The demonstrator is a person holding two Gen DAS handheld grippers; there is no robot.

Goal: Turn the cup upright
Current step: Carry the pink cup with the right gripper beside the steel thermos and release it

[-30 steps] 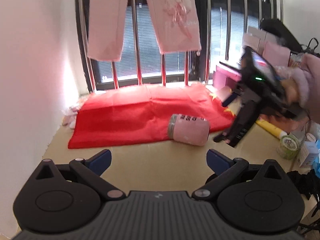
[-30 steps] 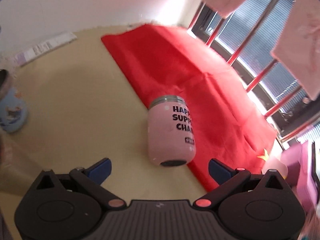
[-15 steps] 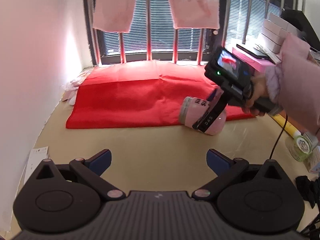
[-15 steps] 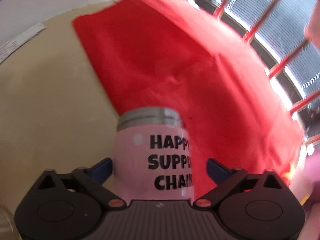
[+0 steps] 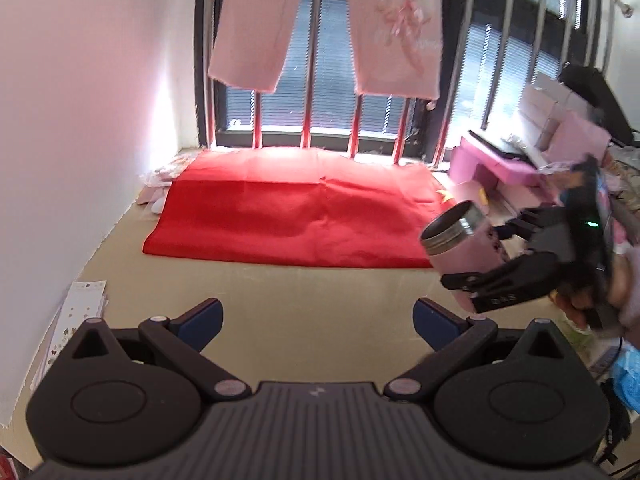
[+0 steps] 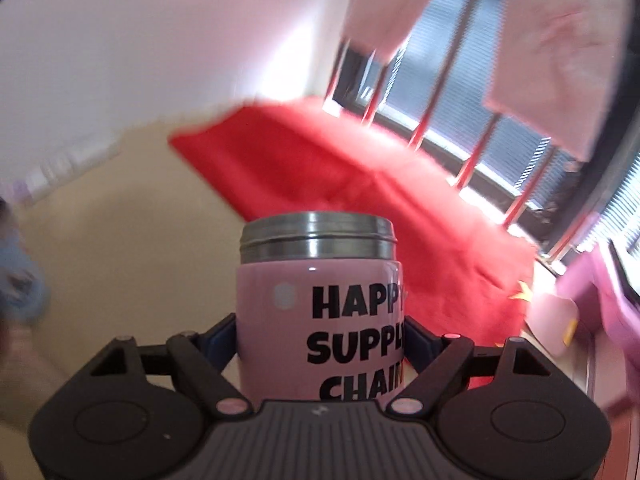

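A pink cup [image 6: 320, 304] with a steel rim and black lettering sits between the fingers of my right gripper [image 6: 320, 336], which is shut on its body. In the left wrist view the cup [image 5: 460, 248] is lifted off the floor at the right, tilted with its open steel mouth pointing up and to the left, held by the right gripper [image 5: 476, 260]. My left gripper [image 5: 316, 316] is open and empty, low over the beige floor, to the left of the cup.
A red cloth [image 5: 296, 216] lies on the beige floor [image 5: 280, 300] below a barred window with pink clothes [image 5: 256, 20] hanging. Pink boxes [image 5: 496, 164] and clutter stand at the right. White paper [image 5: 76, 320] lies by the left wall.
The right gripper closed on the lying cup, lifted it off the floor and turned it, so its mouth now points upward. The left gripper stayed open and pulled back slightly.
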